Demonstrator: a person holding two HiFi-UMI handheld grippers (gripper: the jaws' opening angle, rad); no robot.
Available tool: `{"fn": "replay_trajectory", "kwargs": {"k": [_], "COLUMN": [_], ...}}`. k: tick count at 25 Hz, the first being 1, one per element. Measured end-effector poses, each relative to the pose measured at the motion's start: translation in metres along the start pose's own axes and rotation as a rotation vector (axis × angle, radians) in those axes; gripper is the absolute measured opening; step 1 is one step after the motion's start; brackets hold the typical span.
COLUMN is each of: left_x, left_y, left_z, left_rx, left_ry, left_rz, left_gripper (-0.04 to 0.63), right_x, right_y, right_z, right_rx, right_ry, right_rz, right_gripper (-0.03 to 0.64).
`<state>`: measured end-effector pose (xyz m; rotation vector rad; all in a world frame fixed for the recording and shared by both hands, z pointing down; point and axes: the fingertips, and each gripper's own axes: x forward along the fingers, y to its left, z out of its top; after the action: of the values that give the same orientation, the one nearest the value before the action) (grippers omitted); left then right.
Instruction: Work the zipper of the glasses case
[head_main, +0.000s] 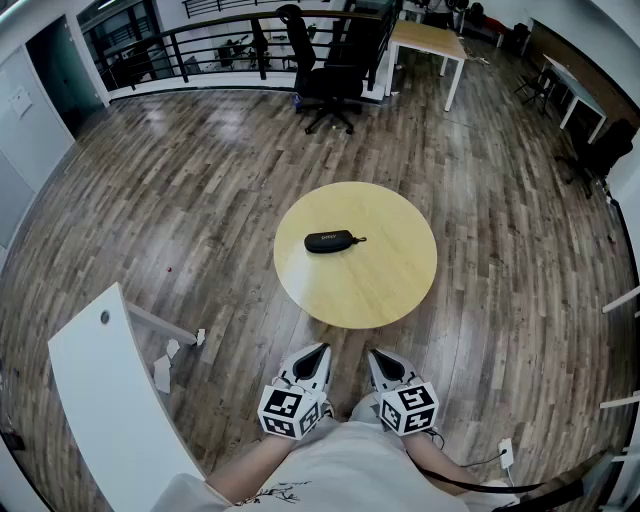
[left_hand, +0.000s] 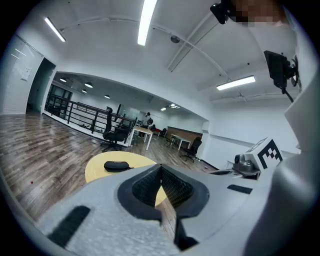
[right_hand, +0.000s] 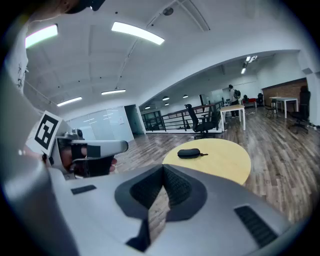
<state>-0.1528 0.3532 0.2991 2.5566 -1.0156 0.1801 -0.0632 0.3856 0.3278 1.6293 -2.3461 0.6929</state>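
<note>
A black zipped glasses case (head_main: 330, 241) lies left of centre on a round yellow table (head_main: 390, 290), its pull tab pointing right. Both grippers hang close to my body, short of the table's near edge and well apart from the case. The left gripper (head_main: 318, 352) and the right gripper (head_main: 378, 356) are shut with nothing between the pads. In the left gripper view the case (left_hand: 116, 165) lies far beyond the left gripper (left_hand: 160, 171). The right gripper view shows the case (right_hand: 189, 153) on the table past the right gripper (right_hand: 163, 171).
A white slanted board (head_main: 110, 400) stands at my left, with paper scraps (head_main: 163, 372) on the wood floor beside it. A black office chair (head_main: 325, 75), a wooden desk (head_main: 425, 40) and a railing (head_main: 200, 45) stand far behind the table.
</note>
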Motion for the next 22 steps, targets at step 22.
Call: {"fn": "replay_trajectory", "kwargs": {"k": [22], "left_x": [0.212], "left_y": [0.086], "left_z": [0.085], "left_rx": [-0.009], "left_ry": [-0.043], "left_rz": [0.165], "left_gripper": [0.005], "right_x": [0.177], "right_y": [-0.157], "right_z": [0.125], "right_rx": [-0.125], "right_ry": [-0.019], "right_rz": [0.186], "right_gripper": [0.002]}}
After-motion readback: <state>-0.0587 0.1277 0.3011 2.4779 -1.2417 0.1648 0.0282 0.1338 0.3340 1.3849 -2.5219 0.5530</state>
